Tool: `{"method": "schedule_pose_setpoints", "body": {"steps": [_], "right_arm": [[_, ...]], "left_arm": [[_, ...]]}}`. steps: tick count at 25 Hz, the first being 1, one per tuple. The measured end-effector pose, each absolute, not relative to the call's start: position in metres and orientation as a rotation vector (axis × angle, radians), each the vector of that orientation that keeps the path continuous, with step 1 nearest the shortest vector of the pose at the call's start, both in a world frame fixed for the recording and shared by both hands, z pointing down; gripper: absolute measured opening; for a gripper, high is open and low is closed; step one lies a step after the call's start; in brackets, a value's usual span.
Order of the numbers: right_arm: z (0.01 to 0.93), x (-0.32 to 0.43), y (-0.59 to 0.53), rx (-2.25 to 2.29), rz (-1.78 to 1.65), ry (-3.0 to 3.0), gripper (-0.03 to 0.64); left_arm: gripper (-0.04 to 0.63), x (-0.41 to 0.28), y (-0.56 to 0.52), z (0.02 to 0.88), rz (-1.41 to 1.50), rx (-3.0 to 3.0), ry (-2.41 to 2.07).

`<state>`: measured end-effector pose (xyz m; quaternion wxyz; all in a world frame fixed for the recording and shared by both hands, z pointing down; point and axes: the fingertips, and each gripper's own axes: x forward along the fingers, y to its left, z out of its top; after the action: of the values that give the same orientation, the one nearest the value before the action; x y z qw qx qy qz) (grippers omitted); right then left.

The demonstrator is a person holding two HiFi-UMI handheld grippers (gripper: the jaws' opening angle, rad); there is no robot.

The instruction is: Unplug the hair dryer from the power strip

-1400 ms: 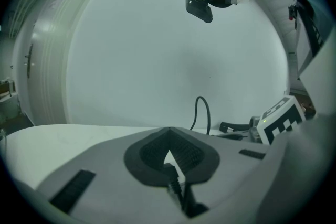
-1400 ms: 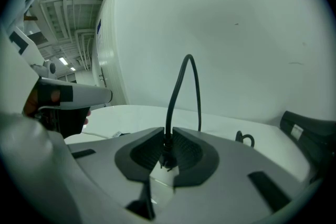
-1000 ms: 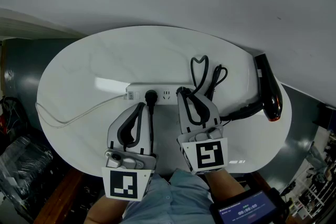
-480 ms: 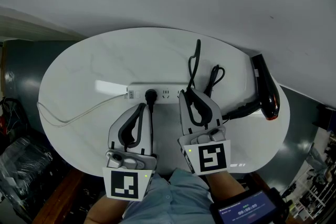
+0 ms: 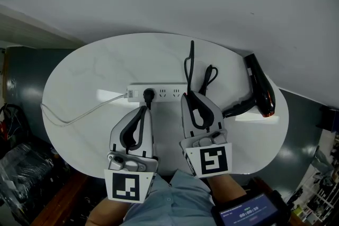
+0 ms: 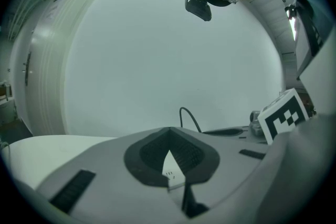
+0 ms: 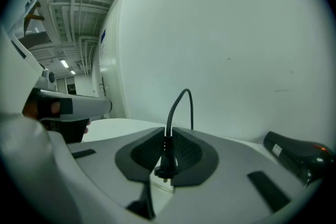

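**Entry: hair dryer plug, lifted from strip**

**Risks, judged from the present state**
- Slip: the plug (image 7: 166,161) is a small body and the pads pinch it near its cord end. A sideways tug could twist it out of the grip and drop it back onto the power strip (image 5: 167,92).
- Drag: the cord (image 5: 191,58) rises steeply from the jaws, w/ slack loops lying on the table (image 5: 95,66). If the lift goes on past that slack, the pull passes to the hair dryer (image 5: 258,92), which lies near the table's right edge and could skid or go over.
- Snag: a 2nd black plug (image 5: 148,96) sits in the strip. A swinging cord could catch it.
- Strip unrestrained: nothing visibly holds it down, so any catch would shift it.

**Grippers**
- Right gripper (image 7: 168,139): jaws nearly closed, clenched on the plug. Pins point down over the strip's right end and look clear of the socket, though the gap is hard to read.
- Left gripper (image 6: 169,131): jaw tips meet, nothing between them. It is poised just short of the strip by the 2nd plug — contact can't be told.

**Location**
- Dryer on the table, right of the strip, well apart from both grippers.
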<state>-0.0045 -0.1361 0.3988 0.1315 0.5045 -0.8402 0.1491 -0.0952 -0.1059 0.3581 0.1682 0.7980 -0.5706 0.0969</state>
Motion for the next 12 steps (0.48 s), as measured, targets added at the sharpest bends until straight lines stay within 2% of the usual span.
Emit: {"method": "schedule_pose_setpoints", "body": {"steps": [12], "right_arm": [[0.410,0.047,-0.103,1.581,0.488,-2.343,0.040]], "left_arm": [[-0.002,-0.057,-0.091,0.345,0.285,2.363,-1.553]]}}
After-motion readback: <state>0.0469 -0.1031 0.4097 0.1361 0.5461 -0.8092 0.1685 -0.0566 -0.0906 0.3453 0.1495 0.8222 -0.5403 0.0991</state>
